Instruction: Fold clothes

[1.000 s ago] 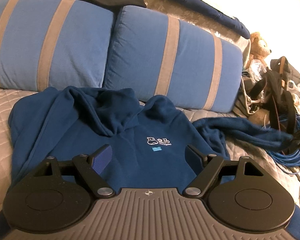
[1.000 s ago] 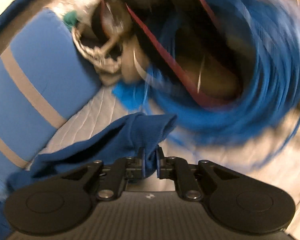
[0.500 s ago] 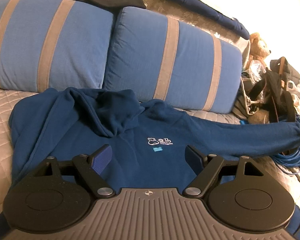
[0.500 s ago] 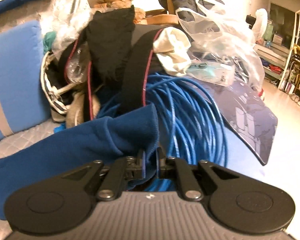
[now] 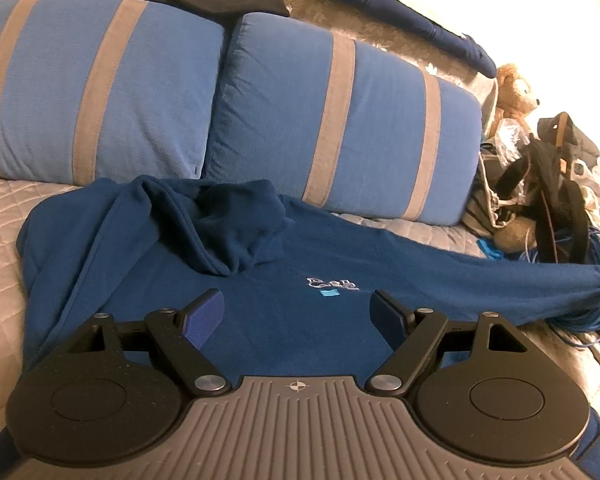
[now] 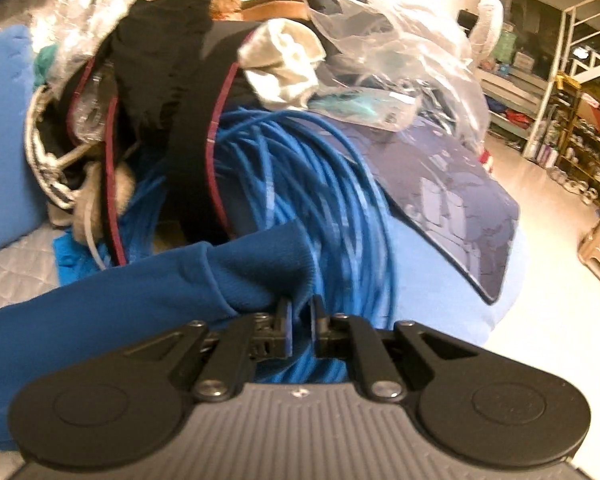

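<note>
The step in hand looked like spreading the hoodie (image 5: 260,304) flat before any fold: one sleeve (image 5: 480,284) was drawn out straight from the body toward the cable coil (image 5: 580,316). The right tongs (image 6: 300,316) were clenched on the cuff (image 6: 268,272), ribbed cloth pinched between the narrow jaws, with the blue cable (image 6: 300,184) just behind the cuff. The left tongs (image 5: 298,316) stood released, jaws wide, gripping nothing, poised over the lower chest just short of the logo (image 5: 332,285).

The hoodie lay front up on the bed (image 5: 0,240), its hood (image 5: 228,232) bunched against the striped cushions (image 5: 340,128).

Next, I judged, the sleeve should be carried back across the logo and laid flat, kept clear of the cable, which could snag the cuff.
</note>
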Demonstrator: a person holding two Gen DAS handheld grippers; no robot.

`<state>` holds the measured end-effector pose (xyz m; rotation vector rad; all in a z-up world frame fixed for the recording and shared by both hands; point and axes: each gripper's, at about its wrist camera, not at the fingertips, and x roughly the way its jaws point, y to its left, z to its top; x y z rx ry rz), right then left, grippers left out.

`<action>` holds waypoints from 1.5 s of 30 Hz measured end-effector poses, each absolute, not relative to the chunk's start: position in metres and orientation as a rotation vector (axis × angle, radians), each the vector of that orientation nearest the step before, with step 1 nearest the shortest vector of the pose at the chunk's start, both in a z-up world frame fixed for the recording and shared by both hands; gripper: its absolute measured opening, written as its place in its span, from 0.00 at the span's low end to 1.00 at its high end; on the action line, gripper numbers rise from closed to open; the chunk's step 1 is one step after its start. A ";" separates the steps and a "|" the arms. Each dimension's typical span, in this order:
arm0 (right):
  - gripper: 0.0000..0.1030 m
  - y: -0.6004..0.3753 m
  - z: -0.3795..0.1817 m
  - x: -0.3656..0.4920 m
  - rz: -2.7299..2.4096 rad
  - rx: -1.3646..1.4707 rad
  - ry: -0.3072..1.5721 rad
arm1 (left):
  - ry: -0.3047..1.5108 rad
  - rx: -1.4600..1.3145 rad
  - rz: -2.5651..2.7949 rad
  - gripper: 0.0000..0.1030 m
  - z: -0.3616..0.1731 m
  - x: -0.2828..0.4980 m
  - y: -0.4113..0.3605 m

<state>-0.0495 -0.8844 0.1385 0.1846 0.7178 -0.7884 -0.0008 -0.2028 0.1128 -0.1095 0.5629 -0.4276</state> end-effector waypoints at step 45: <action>1.00 -0.481 0.215 0.040 0.164 -0.055 0.456 | 0.447 0.093 -0.349 0.78 0.209 0.007 -0.168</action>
